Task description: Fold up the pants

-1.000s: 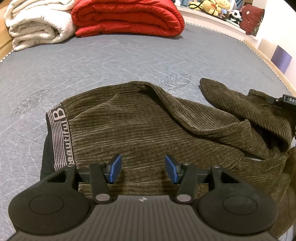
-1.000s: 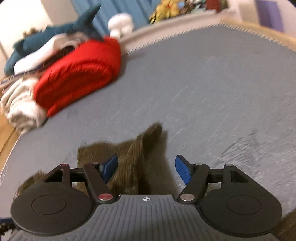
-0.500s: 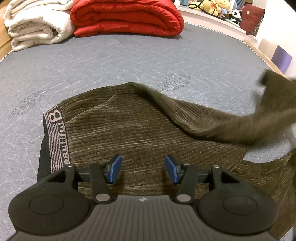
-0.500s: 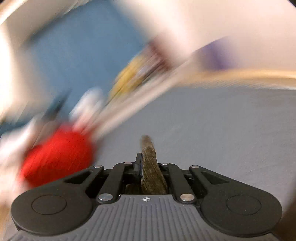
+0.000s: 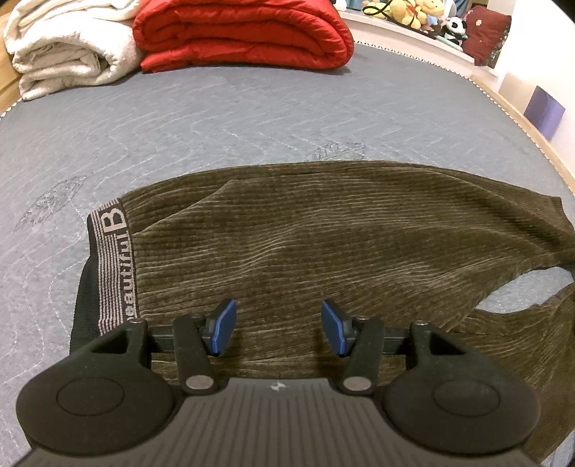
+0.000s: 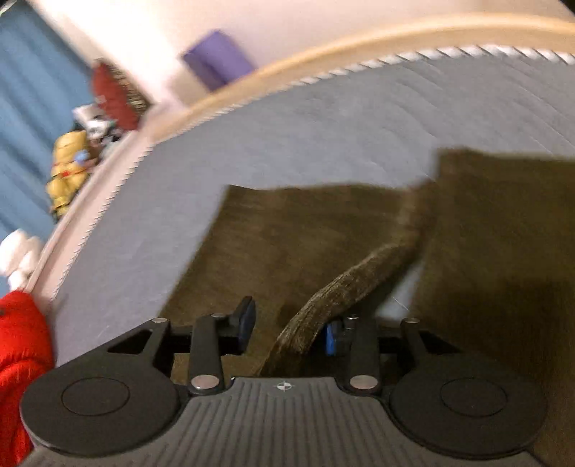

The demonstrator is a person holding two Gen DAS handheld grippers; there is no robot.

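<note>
Pants point(image 5: 323, 248) in olive corduroy spread on grey mattress point(image 5: 215, 125), waistband point(image 5: 116, 266) at nine o'clock lettered "B", my left gripper point(image 5: 278, 332) half-open over them gripping nothing, my right gripper point(image 6: 287, 325) opening, leg fold point(image 6: 345, 283) between its pads.

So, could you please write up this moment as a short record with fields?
surface: grey quilted mattress
garment: brown corduroy pants, spread flat, waistband at left
left gripper: open, above the pants, holding nothing
right gripper: jaws opening, a strip of pants fabric between them
background: red blanket, white blanket, both folded
</note>
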